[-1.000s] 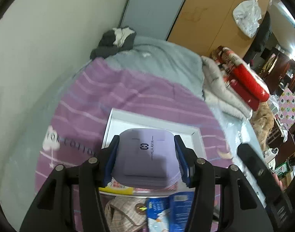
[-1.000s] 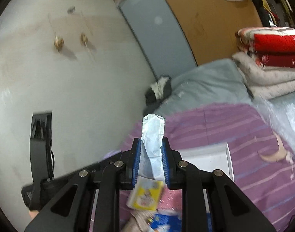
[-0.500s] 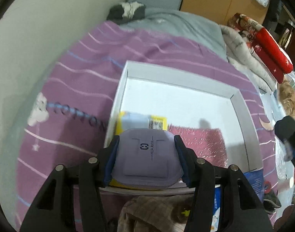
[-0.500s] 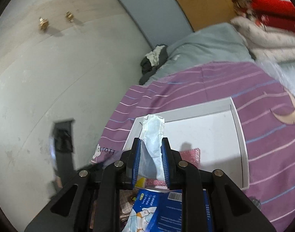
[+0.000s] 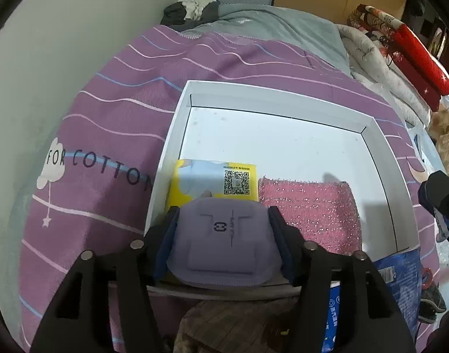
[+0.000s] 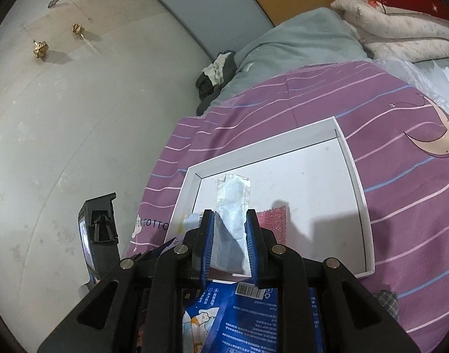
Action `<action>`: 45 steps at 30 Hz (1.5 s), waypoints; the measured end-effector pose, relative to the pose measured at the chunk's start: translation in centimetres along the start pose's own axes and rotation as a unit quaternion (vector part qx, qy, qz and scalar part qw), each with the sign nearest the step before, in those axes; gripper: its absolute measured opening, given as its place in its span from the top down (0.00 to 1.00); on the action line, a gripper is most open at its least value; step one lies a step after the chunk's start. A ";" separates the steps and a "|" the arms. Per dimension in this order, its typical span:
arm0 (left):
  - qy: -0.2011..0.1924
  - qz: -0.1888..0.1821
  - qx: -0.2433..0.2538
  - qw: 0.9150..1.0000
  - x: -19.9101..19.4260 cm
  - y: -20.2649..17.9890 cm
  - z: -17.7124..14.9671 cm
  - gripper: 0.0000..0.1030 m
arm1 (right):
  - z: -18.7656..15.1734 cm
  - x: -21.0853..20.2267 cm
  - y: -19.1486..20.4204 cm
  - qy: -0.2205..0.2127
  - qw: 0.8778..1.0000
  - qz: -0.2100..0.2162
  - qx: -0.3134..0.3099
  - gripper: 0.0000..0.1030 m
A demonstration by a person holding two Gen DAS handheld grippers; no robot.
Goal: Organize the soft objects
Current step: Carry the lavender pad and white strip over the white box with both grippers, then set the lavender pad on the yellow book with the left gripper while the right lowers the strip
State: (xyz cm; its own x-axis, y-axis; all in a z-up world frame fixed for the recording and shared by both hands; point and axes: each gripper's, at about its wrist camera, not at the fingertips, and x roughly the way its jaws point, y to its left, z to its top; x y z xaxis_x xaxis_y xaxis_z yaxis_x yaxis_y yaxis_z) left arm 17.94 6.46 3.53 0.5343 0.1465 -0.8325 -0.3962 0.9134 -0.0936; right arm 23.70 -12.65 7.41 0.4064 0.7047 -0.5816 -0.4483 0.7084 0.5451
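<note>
Purple bedspread, lilac pad between left tongs, over white tray

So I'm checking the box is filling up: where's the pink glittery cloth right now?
In the left wrist view, the pink glittery cloth lies flat inside the shallow white cardboard box, along its near edge, just right of the yellow packet.

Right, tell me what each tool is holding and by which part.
Left tool: purple pad, by its two side edges. Right tool: pale blue-white packet, flat between the pads, by its lower part.
</note>
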 end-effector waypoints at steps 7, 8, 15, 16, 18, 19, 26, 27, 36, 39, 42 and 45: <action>-0.008 -0.014 -0.015 1.000 -1.1 0.2 0.3 0.28 | 0.1 -0.2 0.1 -0.001 1.000 0.006 0.005 0.80; -0.015 -0.010 -0.016 1.000 -1.3 0.2 0.4 0.23 | 0.1 -0.2 0.1 0.000 1.000 0.009 0.006 0.80; -0.065 0.010 -0.013 0.998 -3.2 0.5 0.6 0.20 | 0.1 0.0 0.3 0.006 1.000 0.011 0.003 0.80; -0.069 0.016 -0.011 0.997 -3.3 0.4 0.7 0.20 | 0.1 0.0 0.4 0.007 1.000 0.011 0.003 0.80; -0.071 0.017 -0.008 0.997 -3.7 0.6 0.8 0.21 | 0.1 0.0 0.4 0.007 1.000 0.012 0.003 0.80; -0.067 0.011 -0.010 0.998 -3.8 0.8 0.8 0.21 | 0.1 0.0 0.4 0.007 1.000 0.012 0.002 0.80; -0.008 -0.098 -0.047 0.994 -4.9 3.2 1.3 0.82 | 0.1 0.0 0.3 0.008 1.000 0.013 0.004 0.80; -0.009 -0.101 -0.041 0.994 -5.2 3.1 1.2 0.83 | 0.0 0.0 0.4 0.009 1.000 0.014 0.005 0.80; 0.013 -0.055 0.016 0.998 -3.6 0.8 0.7 0.53 | 0.0 0.2 0.5 0.014 1.000 0.016 0.004 0.80; 0.032 -0.036 0.013 0.999 -2.5 1.2 0.4 0.58 | 0.0 0.1 0.4 0.012 1.000 0.017 0.005 0.80; 0.037 -0.043 0.016 0.998 -2.2 1.2 0.2 0.63 | 0.0 0.2 0.5 0.015 1.000 0.018 0.007 0.80; 0.033 -0.029 0.023 0.999 -2.2 1.0 0.1 0.74 | 0.0 0.3 0.6 0.017 1.000 0.016 0.004 0.80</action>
State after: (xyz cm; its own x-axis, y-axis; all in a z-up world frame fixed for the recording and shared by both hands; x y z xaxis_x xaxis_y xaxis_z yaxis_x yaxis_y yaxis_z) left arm 16.41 7.06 5.35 0.5043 0.0693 -0.8607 -0.3312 0.9361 -0.1187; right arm 23.53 -11.99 7.51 0.3639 0.7259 -0.5837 -0.4547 0.6854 0.5688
